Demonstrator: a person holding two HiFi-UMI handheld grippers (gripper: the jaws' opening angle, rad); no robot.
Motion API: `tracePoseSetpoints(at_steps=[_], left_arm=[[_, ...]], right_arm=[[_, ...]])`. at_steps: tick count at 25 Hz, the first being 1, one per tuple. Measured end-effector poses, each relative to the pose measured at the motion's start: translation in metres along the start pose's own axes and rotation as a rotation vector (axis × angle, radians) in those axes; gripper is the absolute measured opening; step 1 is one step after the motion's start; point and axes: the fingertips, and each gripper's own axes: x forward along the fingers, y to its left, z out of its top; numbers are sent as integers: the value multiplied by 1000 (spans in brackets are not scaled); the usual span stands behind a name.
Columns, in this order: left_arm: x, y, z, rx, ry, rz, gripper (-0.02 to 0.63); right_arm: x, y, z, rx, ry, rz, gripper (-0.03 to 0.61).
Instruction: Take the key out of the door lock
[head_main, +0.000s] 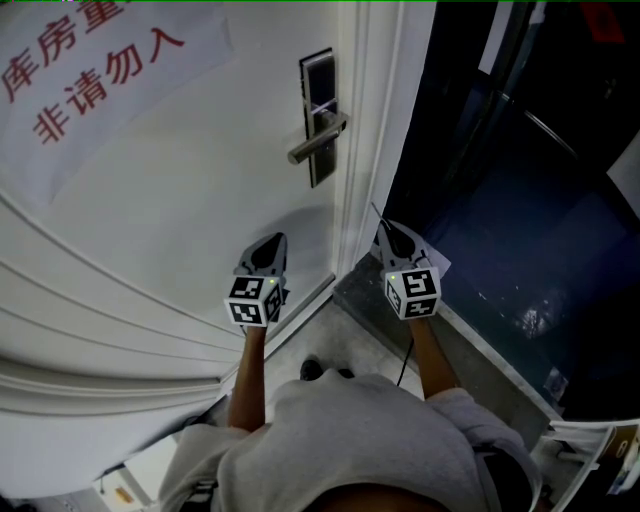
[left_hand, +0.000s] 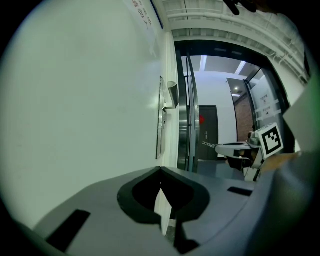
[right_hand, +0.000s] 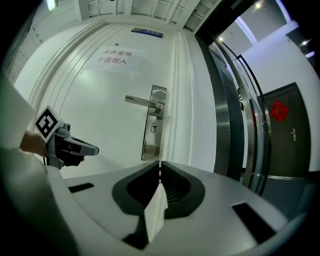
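Well beyond closed jaws, door lock

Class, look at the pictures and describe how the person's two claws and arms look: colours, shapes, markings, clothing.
Both the left claw and right claw are grey tapering shells with dark inner recesses. Each carries a white cube with black square markers. A thin dark cable hangs by the right arm. The person wears a light grey top, sleeves pushed up.
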Motion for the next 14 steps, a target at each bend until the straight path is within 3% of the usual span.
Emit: tracePoseSetpoints(at_steps=[14], left_arm=[[6,-1,-3,-5,4,-7,18]], right_arm=[[6,7,-6,-26,16,11,31]])
